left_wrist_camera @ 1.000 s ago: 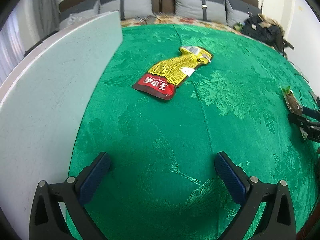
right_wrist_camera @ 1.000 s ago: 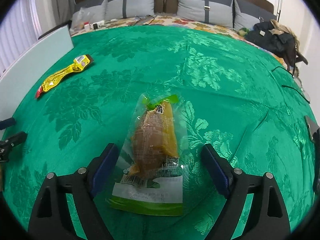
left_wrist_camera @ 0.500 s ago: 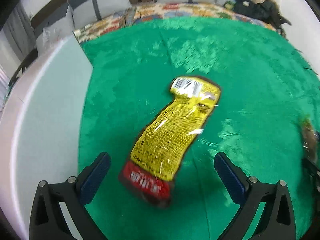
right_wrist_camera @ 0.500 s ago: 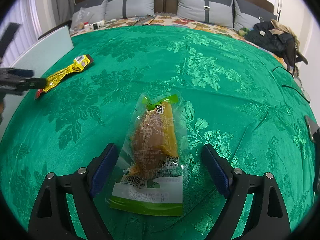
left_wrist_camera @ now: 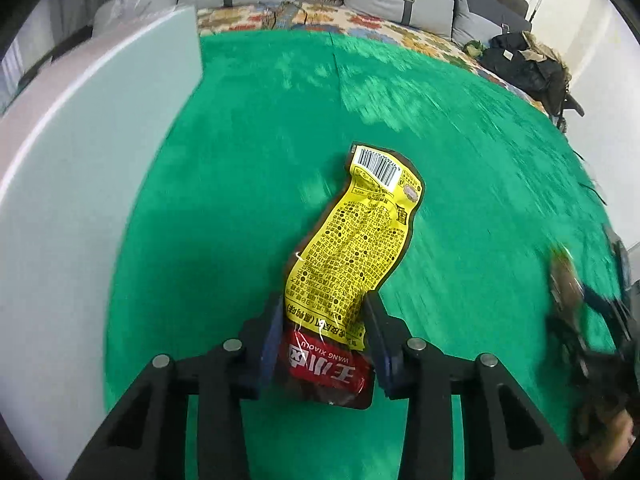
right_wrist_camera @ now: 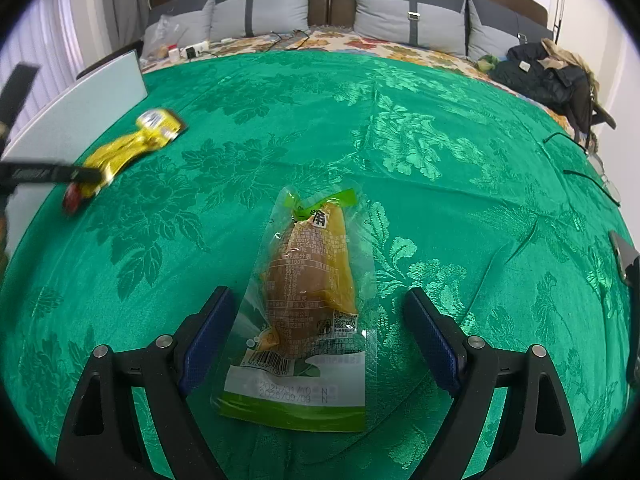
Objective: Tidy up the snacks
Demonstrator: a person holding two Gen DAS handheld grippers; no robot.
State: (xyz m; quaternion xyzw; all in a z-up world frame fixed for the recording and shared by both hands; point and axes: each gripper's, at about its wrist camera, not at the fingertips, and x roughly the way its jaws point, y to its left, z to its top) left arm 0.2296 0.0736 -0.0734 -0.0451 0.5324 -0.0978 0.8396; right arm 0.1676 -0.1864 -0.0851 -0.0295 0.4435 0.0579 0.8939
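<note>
Snack packets are lying on a green damask cloth (right_wrist_camera: 400,128) spread over the bed. The yellow and red snack pouch (left_wrist_camera: 352,256) is sitting near the cloth's left side, its barcode end pointing away and its red end nearest the camera. The left gripper (left_wrist_camera: 325,334) is closing on that red end: the pouch is lying between the blue pads, both of which are meeting its edges, and the film is crumpling slightly there. In the right wrist view the same pouch (right_wrist_camera: 132,148) is appearing blurred, with the dark finger of the left gripper (right_wrist_camera: 48,172) reaching across its lower part.

A clear sweet-potato packet (right_wrist_camera: 308,300) with a green base is lying flat near the middle of the cloth, its barcode and date print facing up. The right gripper (right_wrist_camera: 320,336) is hovering over it with jaws standing wide, one pad on each side of the packet and neither one touching it.

A pale grey-green board (left_wrist_camera: 80,184) is standing along the left edge of the cloth, just beside the yellow pouch. Grey pillows (right_wrist_camera: 408,4) are leaning on the dark headboard beyond a strip of floral bedsheet (right_wrist_camera: 360,46). A dark jacket (right_wrist_camera: 548,76) is lying heaped at the far right corner.
</note>
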